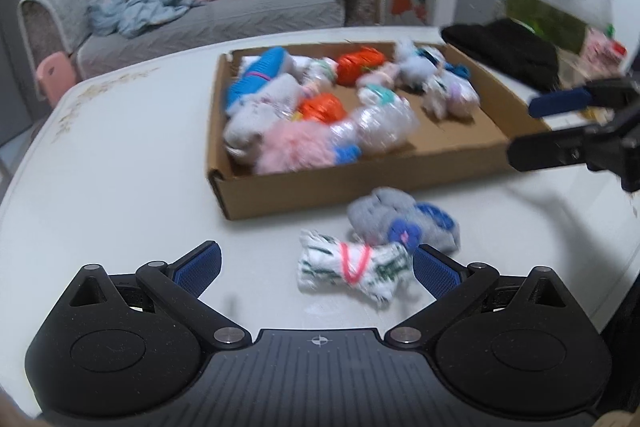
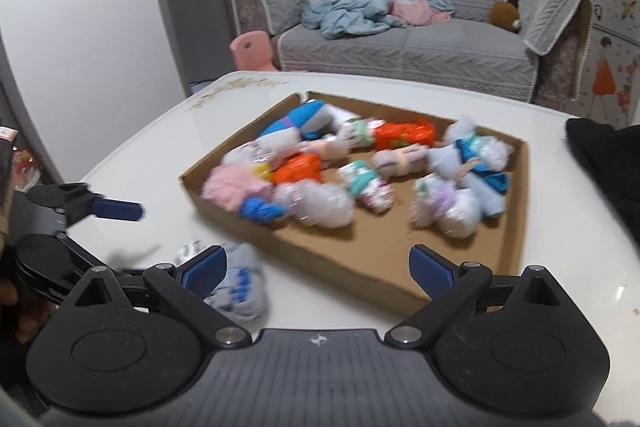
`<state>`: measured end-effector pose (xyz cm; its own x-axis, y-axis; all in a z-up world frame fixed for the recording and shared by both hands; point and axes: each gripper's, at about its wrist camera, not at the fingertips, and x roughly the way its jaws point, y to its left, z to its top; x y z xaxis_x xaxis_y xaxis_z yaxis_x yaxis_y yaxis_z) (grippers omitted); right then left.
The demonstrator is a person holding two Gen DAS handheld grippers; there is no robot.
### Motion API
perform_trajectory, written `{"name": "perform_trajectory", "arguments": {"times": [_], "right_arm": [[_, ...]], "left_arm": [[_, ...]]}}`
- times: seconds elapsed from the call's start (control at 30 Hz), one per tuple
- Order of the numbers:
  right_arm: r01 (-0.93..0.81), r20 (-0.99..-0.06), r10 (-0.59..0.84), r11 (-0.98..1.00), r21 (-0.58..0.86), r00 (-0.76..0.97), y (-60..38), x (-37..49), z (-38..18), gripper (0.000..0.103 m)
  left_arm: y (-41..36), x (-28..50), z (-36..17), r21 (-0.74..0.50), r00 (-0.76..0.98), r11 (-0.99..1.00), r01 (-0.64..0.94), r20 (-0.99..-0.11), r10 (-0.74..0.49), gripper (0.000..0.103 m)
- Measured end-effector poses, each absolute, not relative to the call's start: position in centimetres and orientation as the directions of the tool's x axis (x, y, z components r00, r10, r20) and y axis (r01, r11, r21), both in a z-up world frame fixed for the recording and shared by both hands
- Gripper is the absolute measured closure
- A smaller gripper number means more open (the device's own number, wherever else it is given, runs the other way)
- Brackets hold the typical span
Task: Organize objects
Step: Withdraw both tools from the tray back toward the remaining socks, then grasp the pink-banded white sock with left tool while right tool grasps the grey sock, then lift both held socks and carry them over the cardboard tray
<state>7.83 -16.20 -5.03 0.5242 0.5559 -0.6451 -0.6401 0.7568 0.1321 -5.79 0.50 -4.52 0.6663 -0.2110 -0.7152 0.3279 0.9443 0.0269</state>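
Both grippers, left gripper and right gripper, stand wide apart, grasping nothing. Two bundles lie on the table outside the box: white bundle, grey bundle.

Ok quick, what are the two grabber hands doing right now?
Left gripper: open, holding nothing; the white sock bundle lies between its fingers.
Right gripper: open, holding nothing.
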Motion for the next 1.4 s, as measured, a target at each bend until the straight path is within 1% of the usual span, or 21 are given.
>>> {"name": "perform_trajectory", "arguments": {"times": [0.13,0.23,0.27,0.3,0.33,0.4,0.47,0.53,0.67,0.83,0.97,1.03,1.07,1.13,1.17,1.2,1.23,1.27,1.3,1.33,1.4], "right_arm": [[-0.644,-0.655,0.558,0.752,0.142,0.508,-15.2,7.4,-5.5,0.005],[-0.643,-0.658,0.571,0.748,0.168,0.491,-14.9,7.1,-5.7,0.005],[-0.644,-0.659,0.572,0.746,0.171,0.489,-14.8,7.1,-5.8,0.005],[-0.643,-0.661,0.570,0.747,0.168,0.488,-14.7,7.1,-5.9,0.005],[-0.643,-0.664,0.568,0.747,0.168,0.486,-14.5,7.0,-6.0,0.005],[-0.642,-0.670,0.567,0.746,0.173,0.478,-14.2,7.0,-6.3,0.005],[-0.642,-0.678,0.563,0.747,0.173,0.472,-13.9,6.9,-6.7,0.005],[-0.643,-0.686,0.561,0.746,0.175,0.464,-13.6,6.9,-7.1,0.005],[-0.648,-0.695,0.559,0.741,0.175,0.452,-12.7,6.8,-7.8,0.005],[-0.675,-0.701,0.570,0.717,0.171,0.428,-11.1,6.6,-8.9,0.005],[-0.691,-0.710,0.555,0.711,0.133,0.434,-10.0,6.4,-9.8,0.008],[-0.694,-0.712,0.556,0.707,0.134,0.429,-9.6,6.4,-10.4,0.014],[-0.697,-0.711,0.555,0.706,0.128,0.432,-9.4,6.3,-10.5,0.016],[-0.706,-0.706,0.557,0.699,0.114,0.437,-9.0,6.1,-10.8,0.025],[-0.710,-0.706,0.557,0.696,0.110,0.437,-8.7,6.1,-11.0,0.026],[-0.712,-0.705,0.555,0.694,0.101,0.442,-8.6,6.0,-11.1,0.029],[-0.716,-0.699,0.550,0.694,0.079,0.456,-8.5,5.8,-11.1,0.039],[-0.718,-0.697,0.547,0.693,0.067,0.464,-8.4,5.8,-11.1,0.044],[-0.718,-0.692,0.544,0.694,0.054,0.474,-8.4,5.6,-11.1,0.057],[-0.717,-0.688,0.542,0.696,0.045,0.483,-8.6,5.5,-11.0,0.064],[-0.716,-0.682,0.544,0.697,0.044,0.489,-8.9,5.4,-10.8,0.066]], "left_arm": [[-0.5,-5.8,-5.9,0.070,0.664,0.915,0.398,-0.710,-0.235,0.001],[-0.9,-5.3,-7.0,0.094,0.659,0.896,0.434,-0.712,-0.244,0.005],[-0.9,-5.0,-7.2,0.085,0.653,0.894,0.440,-0.714,-0.253,0.007],[-0.9,-4.8,-7.5,0.070,0.642,0.893,0.444,-0.720,-0.263,0.013],[-0.9,-4.6,-7.7,0.049,0.630,0.891,0.451,-0.725,-0.279,0.015],[-0.6,-4.4,-7.8,0.006,0.625,0.892,0.451,-0.716,-0.311,0.024],[-0.5,-4.6,-7.7,0.008,0.634,0.895,0.446,-0.708,-0.311,0.029],[-0.2,-4.9,-7.6,0.005,0.637,0.895,0.445,-0.705,-0.313,0.030],[0.6,-6.1,-7.3,0.044,0.660,0.902,0.428,-0.698,-0.280,0.030],[3.3,-7.3,-6.7,0.058,0.681,0.928,0.369,-0.696,-0.228,0.030],[5.7,-7.6,-6.6,0.035,0.688,0.953,0.302,-0.699,-0.192,0.029],[6.5,-7.5,-6.2,-0.002,0.690,0.959,0.283,-0.694,-0.205,0.029],[6.7,-7.4,-6.1,-0.007,0.693,0.960,0.280,-0.690,-0.207,0.029],[6.9,-7.3,-6.1,-0.001,0.695,0.962,0.273,-0.691,-0.198,0.029],[6.9,-7.2,-6.2,-0.003,0.691,0.962,0.274,-0.695,-0.199,0.029],[6.8,-7.2,-6.3,-0.001,0.689,0.960,0.279,-0.696,-0.201,0.029],[6.6,-7.3,-6.3,0.007,0.689,0.958,0.286,-0.696,-0.201,0.029],[6.4,-7.3,-6.3,0.013,0.690,0.956,0.293,-0.696,-0.201,0.029],[6.3,-7.4,-6.4,0.017,0.688,0.954,0.299,-0.696,-0.203,0.029],[6.2,-7.4,-6.5,0.019,0.687,0.953,0.302,-0.698,-0.203,0.029],[6.1,-7.5,-6.5,0.018,0.685,0.953,0.303,-0.700,-0.204,0.029]]}}
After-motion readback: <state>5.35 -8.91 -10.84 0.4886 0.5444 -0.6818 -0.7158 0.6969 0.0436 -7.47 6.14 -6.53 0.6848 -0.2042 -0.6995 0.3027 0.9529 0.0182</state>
